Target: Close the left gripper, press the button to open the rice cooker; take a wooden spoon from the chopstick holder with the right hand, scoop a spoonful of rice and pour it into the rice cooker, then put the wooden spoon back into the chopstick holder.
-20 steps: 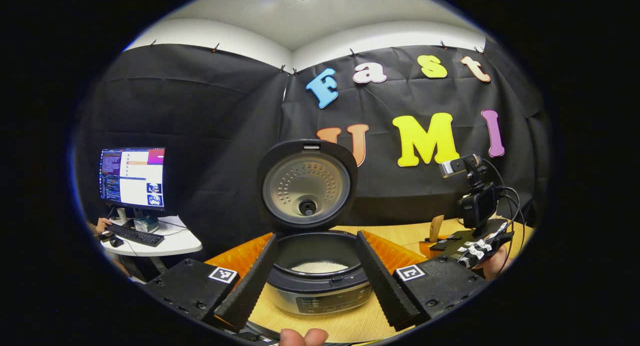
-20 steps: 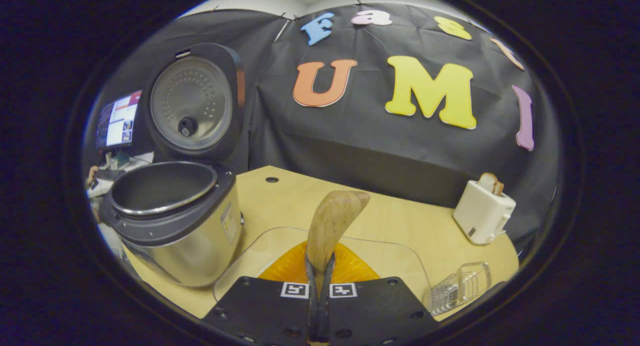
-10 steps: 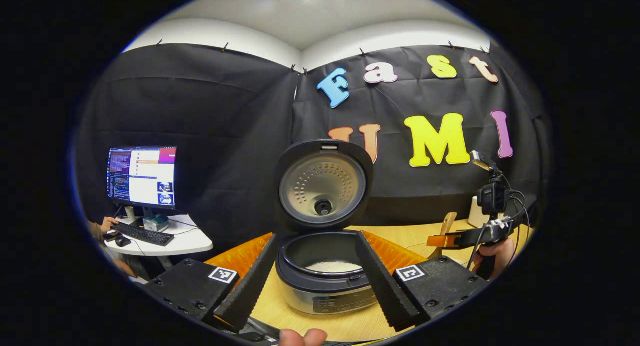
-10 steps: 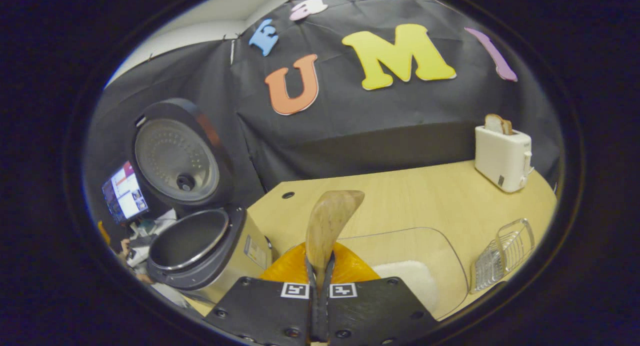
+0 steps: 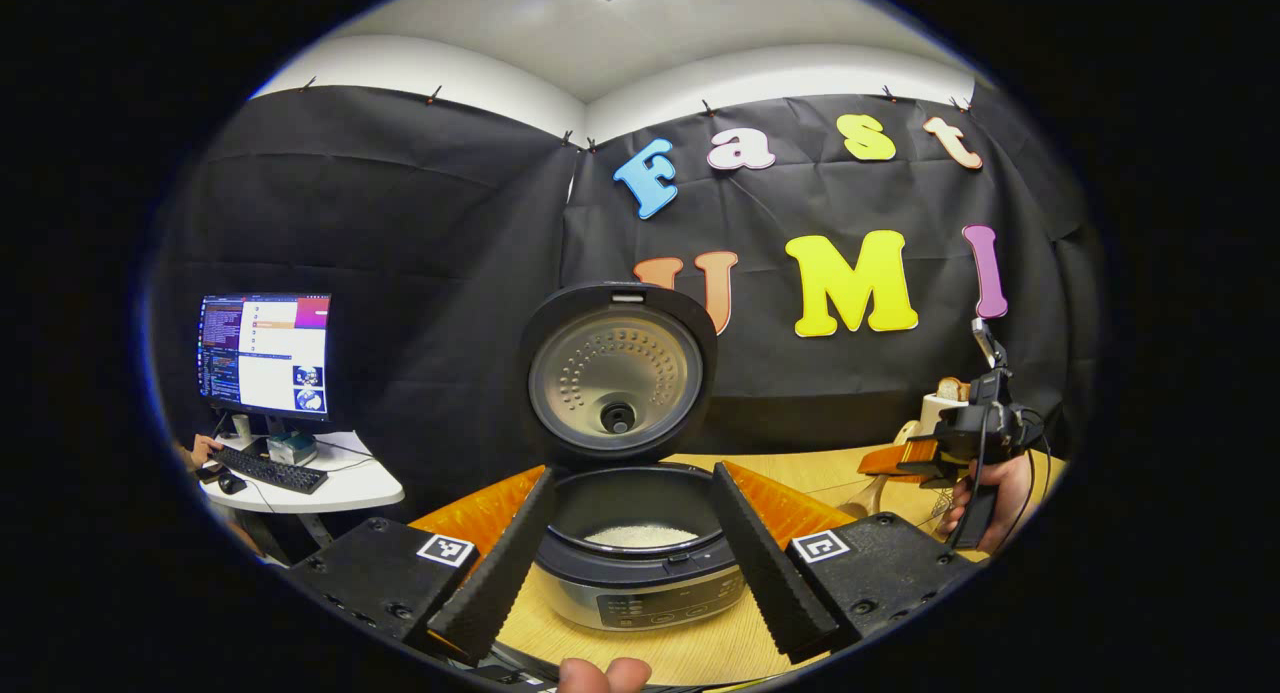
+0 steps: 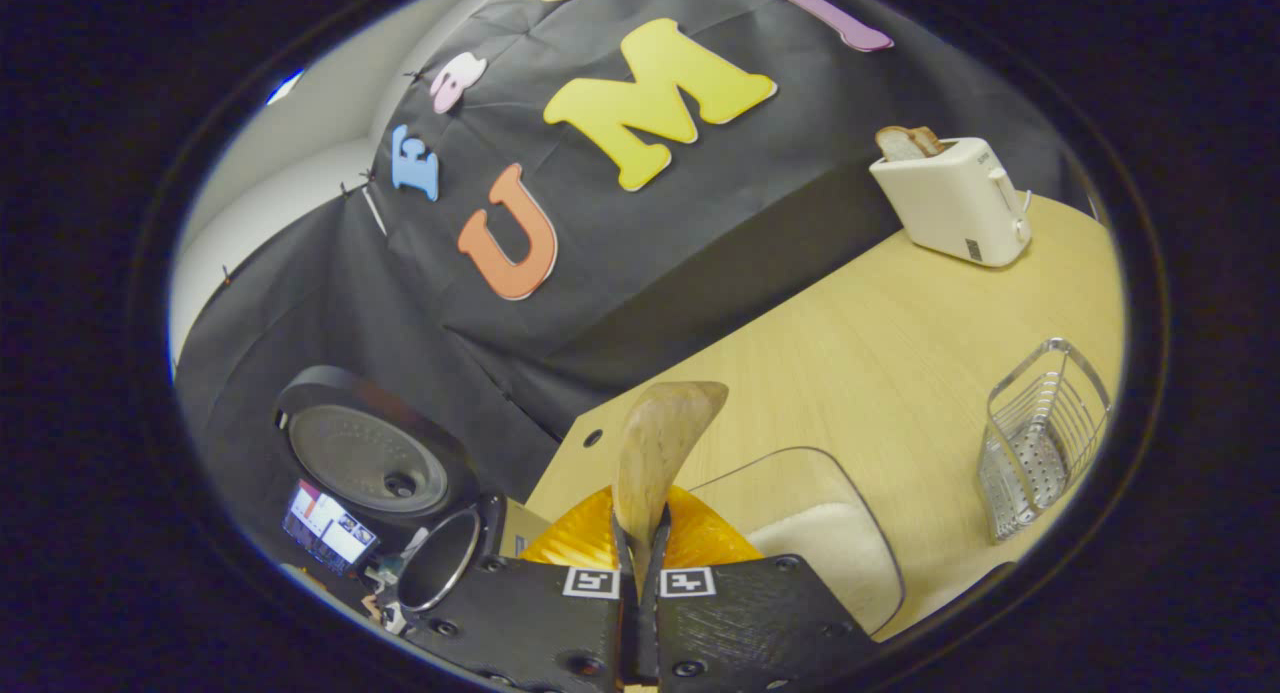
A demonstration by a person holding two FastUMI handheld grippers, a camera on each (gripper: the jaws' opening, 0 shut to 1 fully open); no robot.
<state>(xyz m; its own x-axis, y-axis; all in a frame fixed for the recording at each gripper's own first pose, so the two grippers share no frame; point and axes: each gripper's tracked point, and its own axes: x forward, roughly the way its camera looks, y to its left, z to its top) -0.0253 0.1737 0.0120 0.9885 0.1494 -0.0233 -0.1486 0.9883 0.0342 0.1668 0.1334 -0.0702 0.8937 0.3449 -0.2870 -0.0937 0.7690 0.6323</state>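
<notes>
At the far left of the left gripper view, a monitor (image 5: 265, 354) and keyboard (image 5: 270, 470) are seen on a small white desk (image 5: 340, 488). In the middle, the rice cooker (image 5: 640, 563) stands on the wooden surface (image 5: 700, 648) with its lid (image 5: 615, 373) raised upright and rice (image 5: 640, 535) lying in the pot. The left tongs (image 5: 632, 558) are held wide apart before the cooker, gripping nothing. To the right, the right tongs (image 6: 640, 563) are pressed shut on the wooden spoon (image 6: 658, 453), its bowl raised above a clear container (image 6: 800, 533) holding rice. Further right, a wire chopstick holder (image 6: 1040, 438) lies on the surface, and a white toaster (image 6: 955, 203) stands near the wall.
</notes>
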